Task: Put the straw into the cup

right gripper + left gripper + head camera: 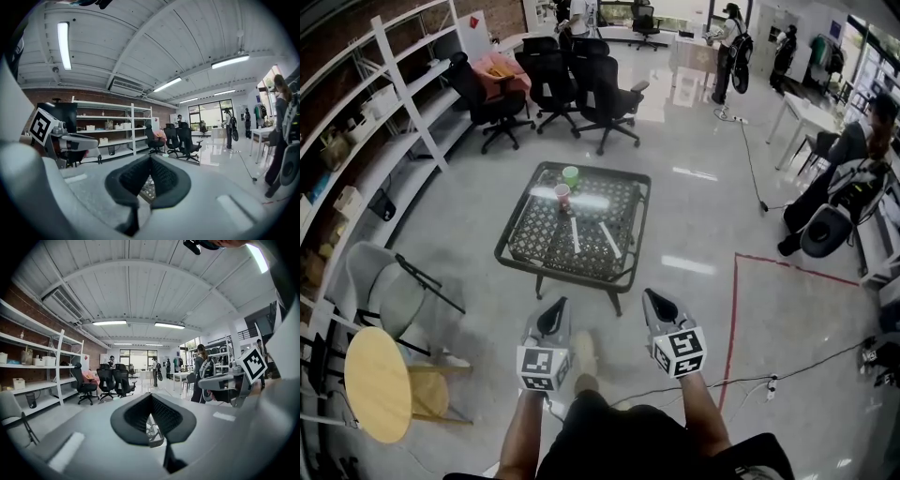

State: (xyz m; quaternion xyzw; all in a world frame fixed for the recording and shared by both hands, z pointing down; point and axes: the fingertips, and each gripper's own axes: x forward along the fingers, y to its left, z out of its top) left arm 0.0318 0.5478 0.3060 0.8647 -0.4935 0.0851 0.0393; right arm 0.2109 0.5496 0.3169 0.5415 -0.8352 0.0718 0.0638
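We hold left gripper (555, 309) and right gripper (657, 302) closed, empty, short of the table (517, 255), straw (575, 234) near pink cup (563, 196)

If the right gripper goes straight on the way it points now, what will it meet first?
Most likely the near edge of the lattice table. The right gripper, shut and empty, aims at it over bare floor; nothing else shows in between, though depth is hard to judge.
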